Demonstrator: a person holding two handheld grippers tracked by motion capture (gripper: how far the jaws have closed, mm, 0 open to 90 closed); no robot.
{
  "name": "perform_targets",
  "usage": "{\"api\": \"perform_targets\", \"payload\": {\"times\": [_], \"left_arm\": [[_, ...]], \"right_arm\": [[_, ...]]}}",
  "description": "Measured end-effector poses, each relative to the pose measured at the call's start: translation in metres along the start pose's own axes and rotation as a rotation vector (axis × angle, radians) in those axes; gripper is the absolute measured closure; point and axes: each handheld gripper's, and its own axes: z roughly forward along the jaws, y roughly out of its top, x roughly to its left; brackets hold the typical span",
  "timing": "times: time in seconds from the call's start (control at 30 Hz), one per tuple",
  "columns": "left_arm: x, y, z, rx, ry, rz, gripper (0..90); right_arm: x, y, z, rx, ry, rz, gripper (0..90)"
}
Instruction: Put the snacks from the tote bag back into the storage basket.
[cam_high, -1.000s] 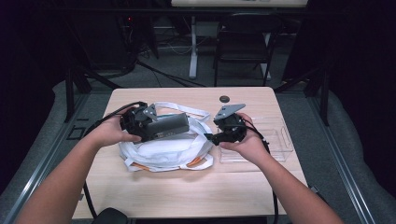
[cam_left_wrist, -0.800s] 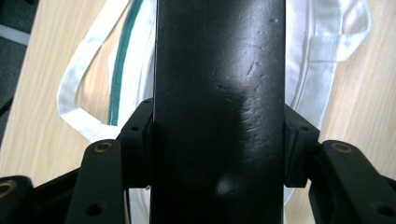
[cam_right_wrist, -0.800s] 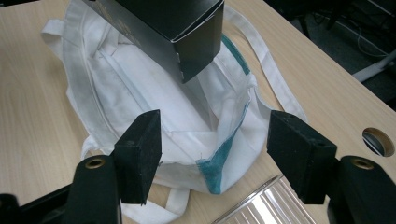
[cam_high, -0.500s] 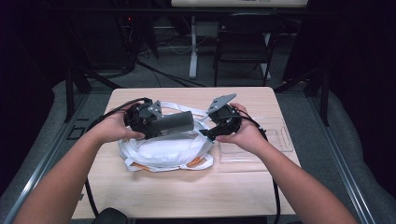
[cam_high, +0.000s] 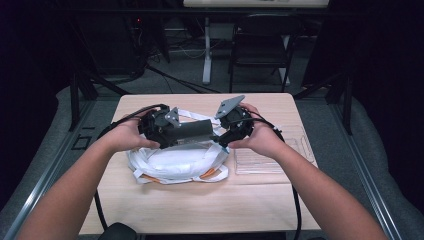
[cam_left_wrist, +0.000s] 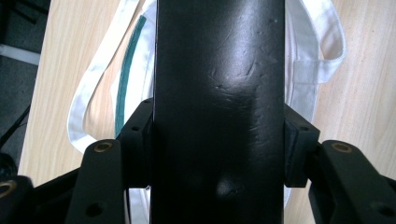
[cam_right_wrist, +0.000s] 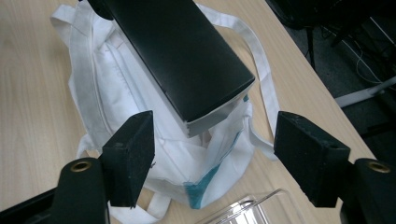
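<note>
Wooden table (cam_high: 200, 210), dark room behind, folding chair beyond the far edge.

White cloth bag (cam_high: 175, 162): lies flat mid-table, straps loose toward the far side, orange trim at the near edge, teal patch near the mouth. Nothing inside can be made out.

Clear plastic tray (cam_high: 272, 162): just beside the bag on your right, apparently empty.

Black box (cam_high: 192, 131): long and glossy, held clear above the bag. Your left gripper (cam_left_wrist: 217, 144) clamps it across its width.

Right gripper (cam_right_wrist: 215, 154): jaws spread wide, the box's free end ahead of them, not touching.

Step in hand, as judged: loading the box into the bag. Next, your right gripper should lift the bag's mouth open.
</note>
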Motion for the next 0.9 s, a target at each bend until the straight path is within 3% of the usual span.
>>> {"api": "perform_targets", "payload": {"times": [0.43,0.9], "left_arm": [[-0.007,0.016,0.003,-0.006,-0.003,0.05,42.9],[-0.015,0.034,0.007,-0.034,-0.01,0.101,42.9]], "right_arm": [[0.004,0.011,0.002,0.022,0.003,-0.095,26.2],[0.01,0.009,0.01,0.059,0.047,-0.146,25.5]]}}
